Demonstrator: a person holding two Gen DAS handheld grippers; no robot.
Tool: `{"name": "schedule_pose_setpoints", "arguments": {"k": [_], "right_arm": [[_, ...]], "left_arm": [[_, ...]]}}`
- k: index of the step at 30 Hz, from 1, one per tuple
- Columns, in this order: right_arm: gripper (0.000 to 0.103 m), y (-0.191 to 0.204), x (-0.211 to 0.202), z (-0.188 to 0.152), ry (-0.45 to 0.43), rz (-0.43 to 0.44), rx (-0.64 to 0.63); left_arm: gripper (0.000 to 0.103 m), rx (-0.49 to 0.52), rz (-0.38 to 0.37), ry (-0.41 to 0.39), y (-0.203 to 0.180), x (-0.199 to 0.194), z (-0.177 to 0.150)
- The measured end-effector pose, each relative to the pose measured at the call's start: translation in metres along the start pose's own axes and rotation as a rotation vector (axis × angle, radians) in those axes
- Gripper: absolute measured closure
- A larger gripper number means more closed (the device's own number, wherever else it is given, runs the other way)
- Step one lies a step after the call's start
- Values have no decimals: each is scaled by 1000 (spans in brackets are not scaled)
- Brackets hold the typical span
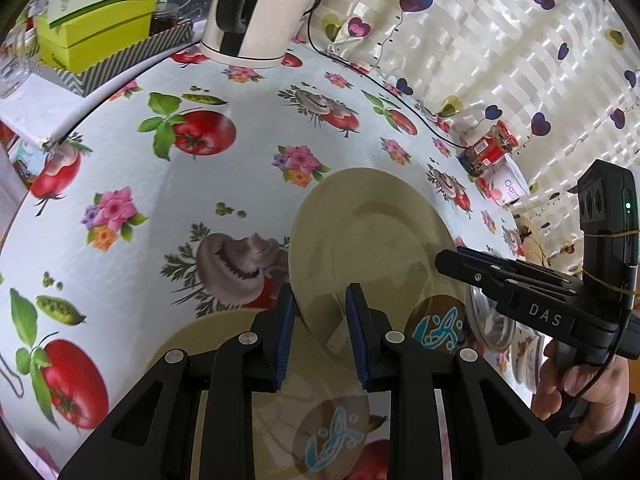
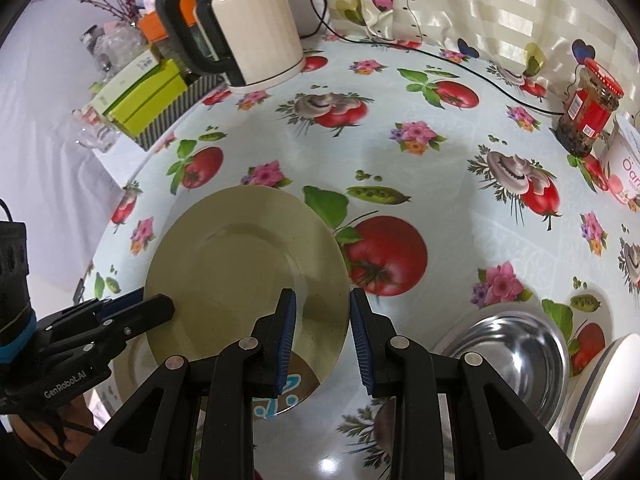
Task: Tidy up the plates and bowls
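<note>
**Two grippers lift one cream plate above the vegetable-print cloth**

In the left wrist view the cream plate [image 1: 368,240] fills the lower centre of the frame, tilted, with its near left rim running between the blue pads of the left gripper [image 1: 320,336]. The pads are clamped on that rim. The right gripper [image 1: 452,262] reaches in from the right edge of the frame and meets the plate at its right rim, with a hand [image 1: 580,392] wrapped round its handle at lower right.

In the right wrist view the same plate [image 2: 240,276] sits left of centre. Its right rim passes between the pads of the right gripper [image 2: 323,340], close against the left pad; whether both pads press on it I cannot tell. The left gripper [image 2: 160,308] comes in from the lower left and closes over the plate's left rim.

Below the raised plate, a second cream plate [image 1: 224,336] lies at the bottom of the left view, and a clear glass plate [image 1: 332,436] with a blue motif shows near it. A steel bowl [image 2: 516,348] rests at the lower right of the right view, beside a white dish [image 2: 612,392] at the frame edge.

A white kettle [image 2: 256,28] stands at upper centre on the tablecloth [image 2: 440,168], and a red-lidded jar [image 2: 592,108] at upper right.
</note>
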State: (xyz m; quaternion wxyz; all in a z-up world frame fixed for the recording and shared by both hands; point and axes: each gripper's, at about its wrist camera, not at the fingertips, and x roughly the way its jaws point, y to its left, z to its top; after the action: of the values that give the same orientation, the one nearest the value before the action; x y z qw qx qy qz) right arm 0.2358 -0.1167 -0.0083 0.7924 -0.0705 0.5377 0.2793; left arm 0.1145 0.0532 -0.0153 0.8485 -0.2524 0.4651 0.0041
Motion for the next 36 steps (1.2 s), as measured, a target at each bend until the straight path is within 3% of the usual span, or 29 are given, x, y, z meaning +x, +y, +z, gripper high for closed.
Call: {"name": "schedule_pose_setpoints", "arguments": {"k": [36], "right_arm": [[76, 73, 7, -61, 64, 56, -59]], "left_arm": [[76, -62, 59, -22, 53, -50, -57]]}}
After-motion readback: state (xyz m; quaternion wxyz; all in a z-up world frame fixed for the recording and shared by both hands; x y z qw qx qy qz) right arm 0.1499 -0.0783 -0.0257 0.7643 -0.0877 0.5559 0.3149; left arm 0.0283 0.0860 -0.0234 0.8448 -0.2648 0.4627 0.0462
